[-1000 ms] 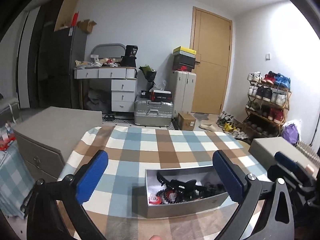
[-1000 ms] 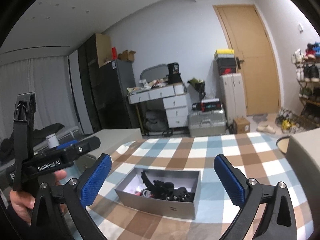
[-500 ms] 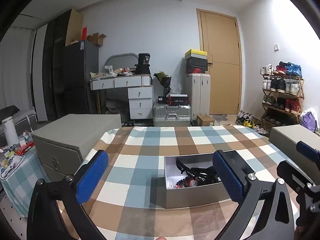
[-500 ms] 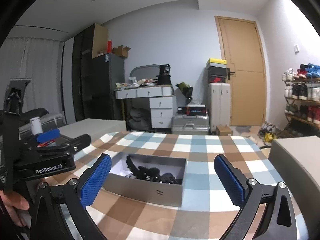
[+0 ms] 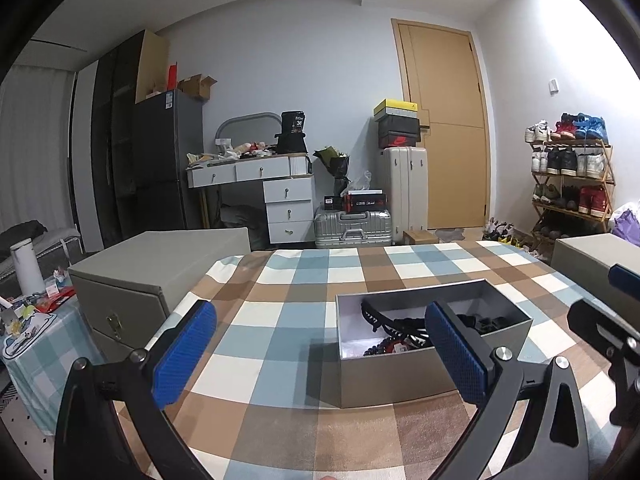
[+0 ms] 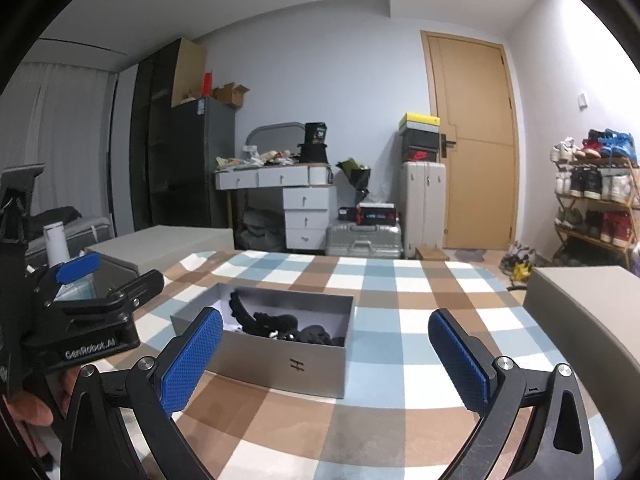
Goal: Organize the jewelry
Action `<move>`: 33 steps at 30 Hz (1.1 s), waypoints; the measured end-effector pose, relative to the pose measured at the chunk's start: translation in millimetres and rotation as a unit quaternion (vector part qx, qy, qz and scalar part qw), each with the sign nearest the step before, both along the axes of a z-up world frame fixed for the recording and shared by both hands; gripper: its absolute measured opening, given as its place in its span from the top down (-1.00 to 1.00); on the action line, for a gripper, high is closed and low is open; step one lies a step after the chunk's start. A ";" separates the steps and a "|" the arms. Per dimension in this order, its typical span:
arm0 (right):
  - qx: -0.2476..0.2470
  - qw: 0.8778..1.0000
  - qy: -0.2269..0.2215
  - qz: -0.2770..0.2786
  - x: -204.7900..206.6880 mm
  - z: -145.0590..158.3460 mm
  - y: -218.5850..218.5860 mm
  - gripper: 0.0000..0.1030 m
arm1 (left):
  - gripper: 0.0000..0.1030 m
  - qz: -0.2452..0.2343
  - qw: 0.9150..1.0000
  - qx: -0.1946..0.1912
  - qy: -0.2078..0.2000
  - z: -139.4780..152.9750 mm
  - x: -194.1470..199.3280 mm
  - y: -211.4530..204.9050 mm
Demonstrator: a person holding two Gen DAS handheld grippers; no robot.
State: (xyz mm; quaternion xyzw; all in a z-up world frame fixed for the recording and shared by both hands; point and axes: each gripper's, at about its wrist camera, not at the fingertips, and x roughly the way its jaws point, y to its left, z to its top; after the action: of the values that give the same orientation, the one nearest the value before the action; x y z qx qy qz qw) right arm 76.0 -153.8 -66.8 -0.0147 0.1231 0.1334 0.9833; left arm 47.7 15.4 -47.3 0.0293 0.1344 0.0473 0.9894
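Observation:
An open grey box (image 5: 400, 376) (image 6: 280, 364) sits on the checked tablecloth, holding a jumble of black hair clips, dark beads and a red-tagged piece (image 5: 400, 332) (image 6: 288, 326). My left gripper (image 5: 320, 356) stands open just in front of the box's left half, its right pad overlapping the box in the view, nothing between the fingers. My right gripper (image 6: 326, 358) is open too, low over the cloth at the box's near right corner, and empty. In the right wrist view the left gripper's body (image 6: 76, 320) and the hand holding it show at far left.
A grey drawer cabinet (image 5: 152, 276) stands at the table's left edge and a second grey case (image 6: 588, 320) at its right. Behind are a desk with drawers, suitcases, a door and a shoe rack (image 5: 572, 184). A side table with a white bottle (image 5: 26, 268) is at far left.
Both grippers have dropped lower and levelled out, so the views look along the table rather than down into the box. The box now appears nearer. Both stayed open.

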 end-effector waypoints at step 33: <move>-0.011 1.000 0.021 -0.004 4.8 -1.0 3.9 -1.00 | -0.98 -0.016 0.999 -0.032 0.024 -0.2 1.8 5.4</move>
State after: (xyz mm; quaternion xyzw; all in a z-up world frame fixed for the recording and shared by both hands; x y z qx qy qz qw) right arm 80.7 -150.0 -67.8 -0.0219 0.1451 0.1289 0.9807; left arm 49.5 20.7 -47.4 0.0004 0.1590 0.0264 0.9869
